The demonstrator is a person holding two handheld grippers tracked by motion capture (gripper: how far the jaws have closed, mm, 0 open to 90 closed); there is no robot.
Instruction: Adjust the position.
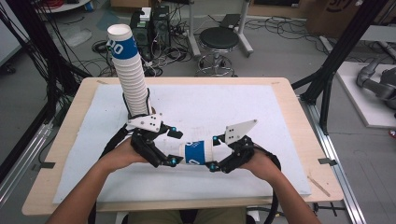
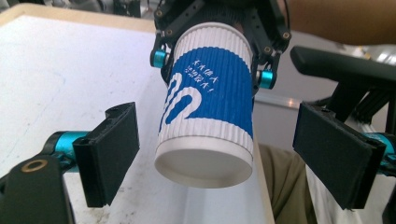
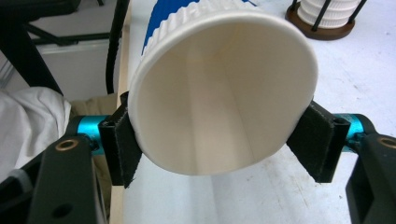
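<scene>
A white ribbed paper cup with a blue band lies level in the air above the mat, between my two grippers. My right gripper is shut on the cup near its rim. In the right gripper view both pads squeeze the cup at its open mouth, which faces the camera of the right gripper. My left gripper is open, one jaw on each side of the cup's base. In the left gripper view neither pad of the left gripper touches the cup.
A tall, leaning stack of like cups stands in a round dark holder at the mat's back left, close behind my left hand. A white mat covers the wooden table. A stool and cables are on the floor beyond.
</scene>
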